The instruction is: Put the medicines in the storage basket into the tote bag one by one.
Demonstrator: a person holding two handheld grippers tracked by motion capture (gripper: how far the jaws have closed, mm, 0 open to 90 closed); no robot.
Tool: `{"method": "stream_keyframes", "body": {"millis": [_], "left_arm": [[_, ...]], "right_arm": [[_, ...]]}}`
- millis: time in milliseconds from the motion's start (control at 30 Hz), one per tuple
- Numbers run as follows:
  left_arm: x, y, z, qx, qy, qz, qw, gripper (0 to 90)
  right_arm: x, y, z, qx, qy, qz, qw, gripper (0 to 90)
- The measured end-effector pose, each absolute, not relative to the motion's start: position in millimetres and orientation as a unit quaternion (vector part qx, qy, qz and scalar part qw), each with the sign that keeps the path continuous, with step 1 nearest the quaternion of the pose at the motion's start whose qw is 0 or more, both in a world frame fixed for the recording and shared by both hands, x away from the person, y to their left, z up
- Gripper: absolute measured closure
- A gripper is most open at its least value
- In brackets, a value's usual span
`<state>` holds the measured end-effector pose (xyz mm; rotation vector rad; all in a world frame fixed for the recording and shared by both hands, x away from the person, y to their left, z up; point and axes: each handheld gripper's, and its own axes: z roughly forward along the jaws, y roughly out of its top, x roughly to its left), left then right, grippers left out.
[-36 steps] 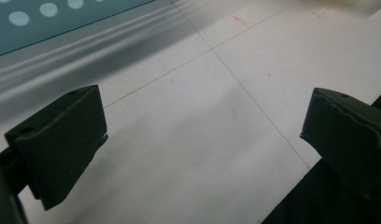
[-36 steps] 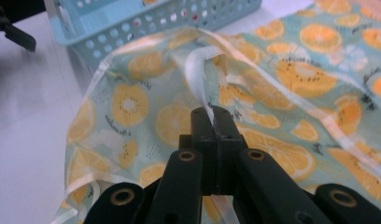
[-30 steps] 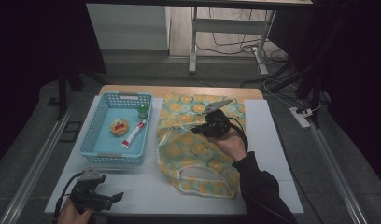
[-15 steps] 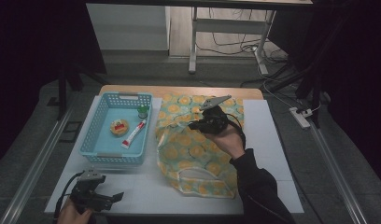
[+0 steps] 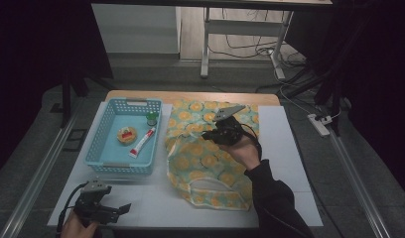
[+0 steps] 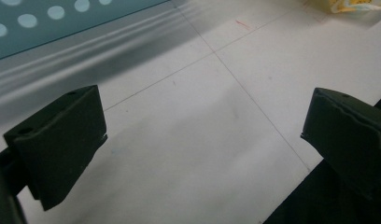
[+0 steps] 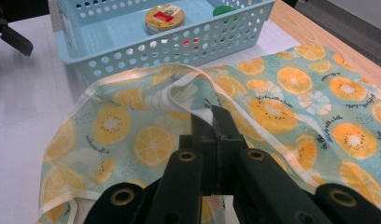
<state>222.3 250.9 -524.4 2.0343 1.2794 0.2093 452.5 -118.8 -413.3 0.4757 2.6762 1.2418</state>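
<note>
A teal cloth [image 5: 200, 161] printed with orange and kiwi slices and edged in white lies crumpled on the white table [image 5: 285, 148]. My right gripper [image 5: 209, 134] hovers over its middle, pointing left toward the basket. In the right gripper view the gripper [image 7: 213, 115] is shut on a white trim strap of the cloth [image 7: 282, 93], and a fold is lifted toward it. My left gripper [image 5: 124, 208] rests low at the table's near left corner. Its jaws stand wide apart over bare table, with nothing between them [image 6: 202, 135].
A light blue perforated basket [image 5: 105, 144] stands left of the cloth, close to its edge [image 7: 132, 60]. It holds a round tub with a red label [image 5: 126, 134], a white tube [image 5: 142, 142] and a green-lidded jar [image 5: 151, 118]. A wooden strip [image 5: 141, 95] runs along the far edge.
The right gripper has kept its hold on the cloth and barely shifted; the fold beneath it has bunched slightly. The left gripper has stayed where it was.
</note>
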Motion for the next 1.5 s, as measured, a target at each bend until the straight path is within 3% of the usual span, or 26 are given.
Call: {"method": "stream_keyframes", "body": {"millis": [633, 900, 1500], "left_arm": [[221.0, 252.5, -520.5, 0.781, 0.5, 0.084, 0.364, 0.0], [224.4, 251.7, -520.1, 0.785, 0.487, 0.062, 0.378, 0.0], [229.7, 253.4, -501.7, 0.781, 0.473, 0.08, 0.399, 0.0]], "right_arm": [[456.0, -123.7, -415.4, 0.184, 0.881, 0.431, 0.067, 89.9], [457.4, -125.1, -414.9, 0.183, 0.88, 0.433, 0.066, 89.9], [459.5, -126.3, -415.3, 0.184, 0.882, 0.429, 0.067, 89.9]]}}
